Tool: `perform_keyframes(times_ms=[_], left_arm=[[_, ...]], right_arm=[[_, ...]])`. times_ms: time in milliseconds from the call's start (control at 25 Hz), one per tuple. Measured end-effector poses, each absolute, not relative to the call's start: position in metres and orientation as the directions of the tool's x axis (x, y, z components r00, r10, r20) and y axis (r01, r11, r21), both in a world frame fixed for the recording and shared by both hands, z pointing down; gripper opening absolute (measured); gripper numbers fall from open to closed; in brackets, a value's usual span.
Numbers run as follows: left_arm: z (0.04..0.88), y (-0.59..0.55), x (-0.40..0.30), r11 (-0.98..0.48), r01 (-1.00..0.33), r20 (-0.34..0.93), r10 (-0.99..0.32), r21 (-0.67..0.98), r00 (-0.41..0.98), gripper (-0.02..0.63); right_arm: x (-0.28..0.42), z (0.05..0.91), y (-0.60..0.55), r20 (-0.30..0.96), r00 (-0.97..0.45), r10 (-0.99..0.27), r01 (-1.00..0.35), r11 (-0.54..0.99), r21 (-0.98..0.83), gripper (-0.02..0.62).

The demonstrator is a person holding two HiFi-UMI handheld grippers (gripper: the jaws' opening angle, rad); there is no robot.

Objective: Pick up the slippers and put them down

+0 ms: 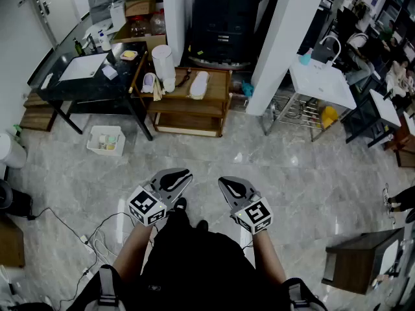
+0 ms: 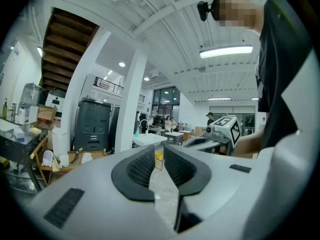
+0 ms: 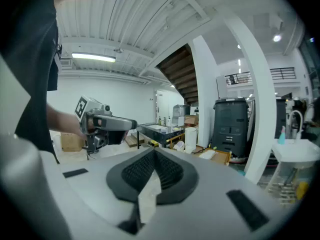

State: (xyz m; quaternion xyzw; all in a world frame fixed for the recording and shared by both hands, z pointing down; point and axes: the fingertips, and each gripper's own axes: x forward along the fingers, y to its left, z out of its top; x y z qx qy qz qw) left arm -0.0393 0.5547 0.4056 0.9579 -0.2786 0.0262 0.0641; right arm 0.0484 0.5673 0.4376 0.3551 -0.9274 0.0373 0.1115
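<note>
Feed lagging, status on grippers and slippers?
Left gripper slightly open, right gripper shut, both empty. Slippers on low wooden table ahead, untouched. Floor between, no obstacle seen.

Looks like an open-plan office or lab space, given away by the big dark copier (image 1: 227, 18), white pillars (image 1: 285, 44), desks (image 1: 386, 109) where people (image 2: 165, 123) are seated, ceiling strip lights (image 2: 226, 51) and polished stone floor (image 1: 279, 161)

glossy grey marble floor (image 1: 292, 173), a white pillar (image 1: 285, 37) rising from it. a dark table (image 1: 84, 76) stands beside a low wooden shelf (image 1: 188, 105); a strip light (image 2: 226, 51) glows on the ribbed white ceiling (image 2: 150, 14).
</note>
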Motion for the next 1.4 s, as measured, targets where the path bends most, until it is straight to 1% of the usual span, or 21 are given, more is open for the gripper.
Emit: perform_keyframes(times_ms=[920,1400], left_arm=[[0.405,0.547,-0.045,-0.829,-0.551,0.098,-0.543,0.095,0.834,0.064],[0.415,0.521,-0.049,-0.831,-0.539,0.118,-0.527,0.134,0.842,0.064]], right_arm=[[0.037,0.436,0.558,0.218,-0.744,-0.631,-0.647,0.762,-0.003,0.008],[0.034,0.446,0.534,0.252,-0.739,-0.625,-0.652,0.757,-0.034,0.008]])
